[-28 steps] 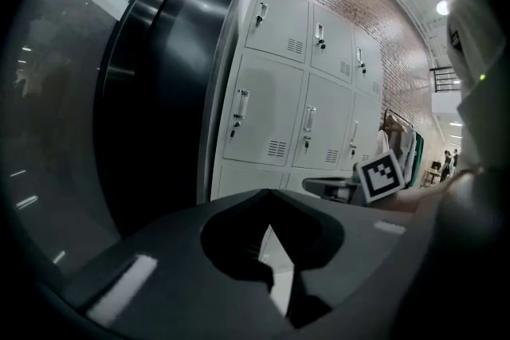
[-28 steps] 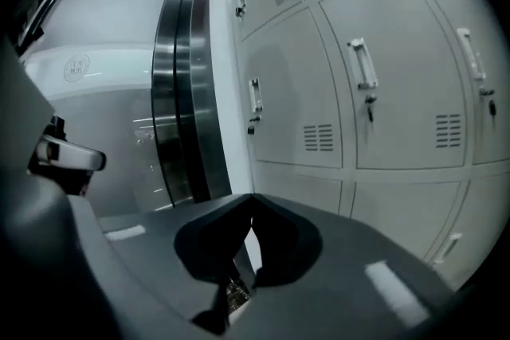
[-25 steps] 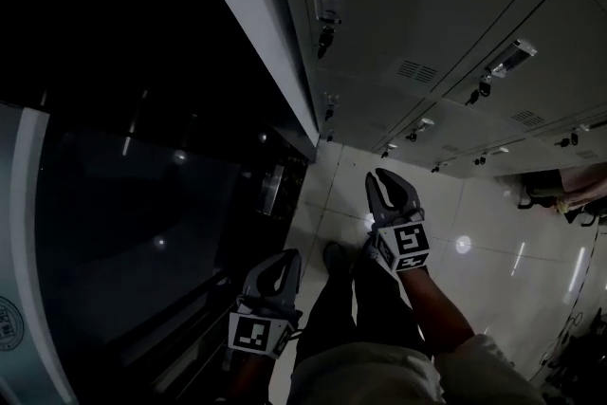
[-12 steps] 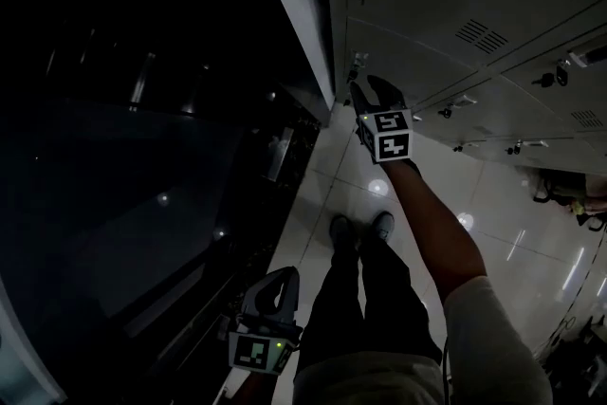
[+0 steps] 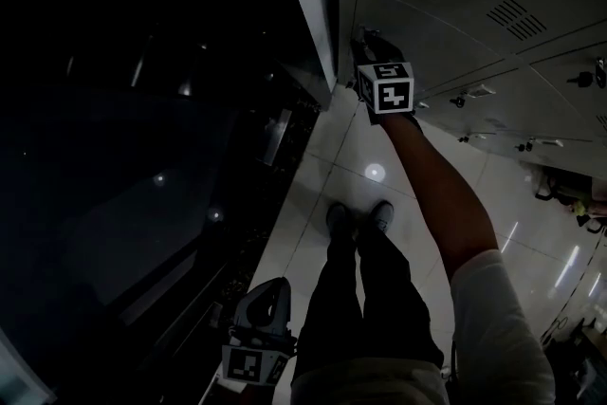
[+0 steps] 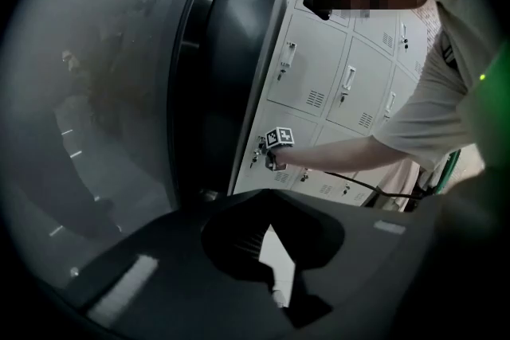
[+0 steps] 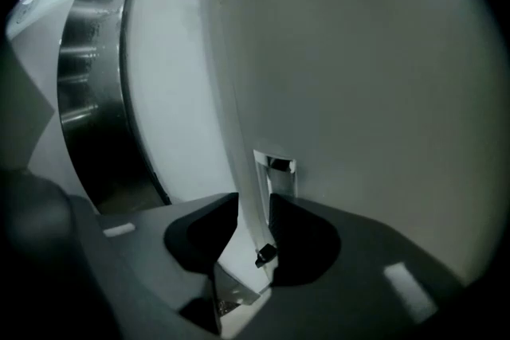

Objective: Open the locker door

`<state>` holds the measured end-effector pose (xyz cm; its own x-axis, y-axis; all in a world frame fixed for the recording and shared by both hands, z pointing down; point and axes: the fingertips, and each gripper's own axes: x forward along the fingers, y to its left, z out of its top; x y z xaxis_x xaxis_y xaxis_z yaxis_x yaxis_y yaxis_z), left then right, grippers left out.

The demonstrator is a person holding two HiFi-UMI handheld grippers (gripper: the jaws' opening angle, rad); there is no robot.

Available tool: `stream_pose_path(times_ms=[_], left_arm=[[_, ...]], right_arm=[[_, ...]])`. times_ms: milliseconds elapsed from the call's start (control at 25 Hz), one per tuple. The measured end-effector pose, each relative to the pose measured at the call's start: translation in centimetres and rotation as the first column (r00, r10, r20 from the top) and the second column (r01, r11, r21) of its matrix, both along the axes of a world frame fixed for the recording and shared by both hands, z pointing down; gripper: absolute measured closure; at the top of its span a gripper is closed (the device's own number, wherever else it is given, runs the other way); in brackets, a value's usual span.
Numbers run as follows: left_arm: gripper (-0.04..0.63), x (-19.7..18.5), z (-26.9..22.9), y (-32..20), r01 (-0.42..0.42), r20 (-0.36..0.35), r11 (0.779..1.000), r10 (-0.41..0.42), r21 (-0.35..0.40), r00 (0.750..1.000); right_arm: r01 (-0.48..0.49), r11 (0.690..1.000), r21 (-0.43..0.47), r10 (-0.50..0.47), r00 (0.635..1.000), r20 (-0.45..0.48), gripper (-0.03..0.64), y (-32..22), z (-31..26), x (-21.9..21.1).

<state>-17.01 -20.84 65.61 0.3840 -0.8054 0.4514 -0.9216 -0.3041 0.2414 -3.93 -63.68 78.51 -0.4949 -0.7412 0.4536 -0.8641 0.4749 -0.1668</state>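
locker door (image 7: 358,76), plain pale grey, metal latch (image 7: 276,170) at edge

No legible text, numbers, brands or signs in any view.
Only coded markings show: black-and-white square patterns on the white marker cube (image 5: 386,88) of the right gripper (image 5: 368,43) and on the cube (image 5: 248,363) of the left gripper (image 5: 277,285), blocks rather than letters. The small plates (image 6: 287,53) on the grey metal locker doors (image 6: 319,84) are too small and dark to read.
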Motion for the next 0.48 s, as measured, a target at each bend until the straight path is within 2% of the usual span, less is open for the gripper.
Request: stream_pose_path(times_ms=[80,240,400,480], left_arm=[[0.499,-0.1,0.6,0.4,0.008,0.002,1.000,-0.008,-0.003,1.000],[0.499,-0.6,1.4,1.6,0.018,0.002,1.000,-0.018,-0.014,1.000],[0.497,-0.7,3.0,2.0,0.030,-0.002,0.999,-0.030,-0.028,1.000],[0.497,-0.8,3.5,2.0,0.036,-0.004,0.999,-0.036,-0.030,0.999]], right_arm=[[-0.006,1.000,0.007,0.006,1.000,-0.027,0.503,-0.3,0.6,-0.2],[-0.041,0.996,0.081,0.047,0.996,-0.070,0.517,-0.3,0.3,-0.4],[-0.089,0.993,0.079,0.091,0.996,-0.022,0.492,-0.5,0.1,-0.7],[-0.089,0.992,0.086,0.093,0.995,-0.047,0.490,-0.5,0.1,-0.7]])
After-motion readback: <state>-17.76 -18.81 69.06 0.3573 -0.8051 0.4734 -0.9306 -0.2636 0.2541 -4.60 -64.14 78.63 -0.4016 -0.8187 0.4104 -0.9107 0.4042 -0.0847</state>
